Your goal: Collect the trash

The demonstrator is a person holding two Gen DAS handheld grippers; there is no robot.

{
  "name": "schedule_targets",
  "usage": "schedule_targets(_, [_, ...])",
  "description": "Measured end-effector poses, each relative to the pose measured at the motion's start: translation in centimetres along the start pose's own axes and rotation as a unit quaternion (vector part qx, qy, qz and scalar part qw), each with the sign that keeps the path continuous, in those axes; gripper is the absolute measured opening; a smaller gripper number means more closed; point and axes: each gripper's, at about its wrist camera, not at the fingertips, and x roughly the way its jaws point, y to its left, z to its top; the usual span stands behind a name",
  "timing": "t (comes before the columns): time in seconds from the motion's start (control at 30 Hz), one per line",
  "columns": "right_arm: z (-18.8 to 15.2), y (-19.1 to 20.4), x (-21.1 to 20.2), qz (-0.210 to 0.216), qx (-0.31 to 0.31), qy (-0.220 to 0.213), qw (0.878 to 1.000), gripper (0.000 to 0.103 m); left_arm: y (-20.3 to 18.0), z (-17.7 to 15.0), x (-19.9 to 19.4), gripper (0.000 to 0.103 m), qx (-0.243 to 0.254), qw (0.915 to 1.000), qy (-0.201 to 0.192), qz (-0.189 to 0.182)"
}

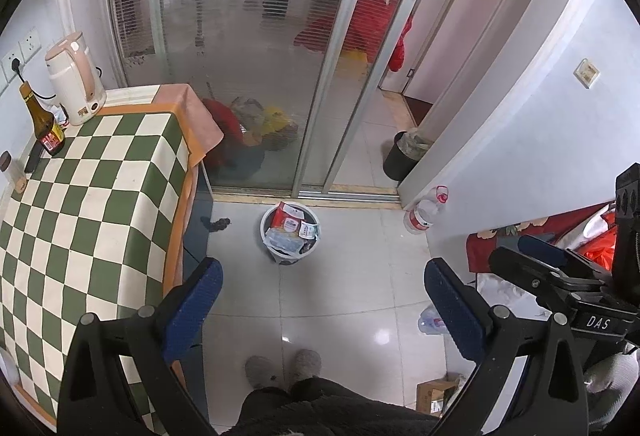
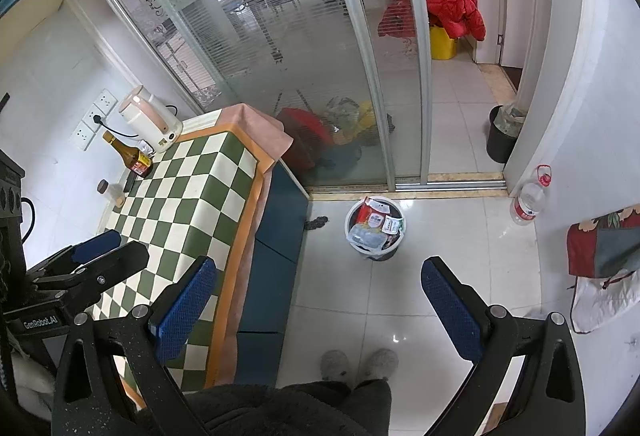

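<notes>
A small white trash bin (image 1: 269, 236) stands on the tiled floor near the sliding glass door, full of wrappers and a red packet; it also shows in the right wrist view (image 2: 352, 236). My left gripper (image 1: 322, 292) is open and empty, held high above the floor short of the bin. My right gripper (image 2: 318, 290) is open and empty too, at about the same height. Each gripper shows at the edge of the other's view. A small dark scrap (image 1: 219, 224) lies on the floor left of the bin, and shows in the right wrist view (image 2: 317, 222).
A table with a green checked cloth (image 1: 92, 203) stands at left, bearing a kettle (image 1: 76, 77), a brown bottle (image 1: 42, 119) and a small jar. A plastic water jug (image 1: 425, 209) stands by the right wall. A black bin (image 1: 402, 155) sits beyond the doorway. My slippers (image 1: 282, 366) are below.
</notes>
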Motion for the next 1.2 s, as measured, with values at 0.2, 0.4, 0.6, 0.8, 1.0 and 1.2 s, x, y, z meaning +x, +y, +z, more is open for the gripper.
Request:
schedule_targets(0.2, [0.1, 0.0, 0.0, 0.002, 0.0, 0.001, 1.0, 0.103, -0.2, 0.1, 0.2, 0.103, -0.006, 1.0, 0.004, -0.007])
schedule_targets(0.4, [-0.2, -0.1, 0.1, 0.005, 0.002, 0.003, 1.0, 0.103, -0.3, 0.1, 0.4, 0.103, -0.012, 0.9998, 0.008, -0.013])
schedule_targets(0.6, [-0.5, -0.1, 0.2, 0.006, 0.002, 0.004, 1.0, 0.103, -0.3, 0.2, 0.6, 0.103, -0.015, 0.9998, 0.009, -0.014])
schedule_targets(0.8, [-0.8, 0.1, 0.3, 0.007, 0.003, 0.005, 1.0, 0.103, -0.3, 0.2, 0.6, 0.103, -0.015, 0.9998, 0.01, -0.013])
schedule_targets(1.0, [-1.1, 0.6, 0.5, 0.009, 0.004, 0.009, 1.0, 0.103, -0.2, 0.2, 0.5, 0.103, -0.016, 0.9997, 0.009, -0.014])
schedule_targets(1.2, [-1.0, 0.7, 0.5, 0.009, 0.003, 0.009, 1.0, 0.103, -0.3, 0.3, 0.5, 0.103, -0.016, 0.9997, 0.008, -0.013])
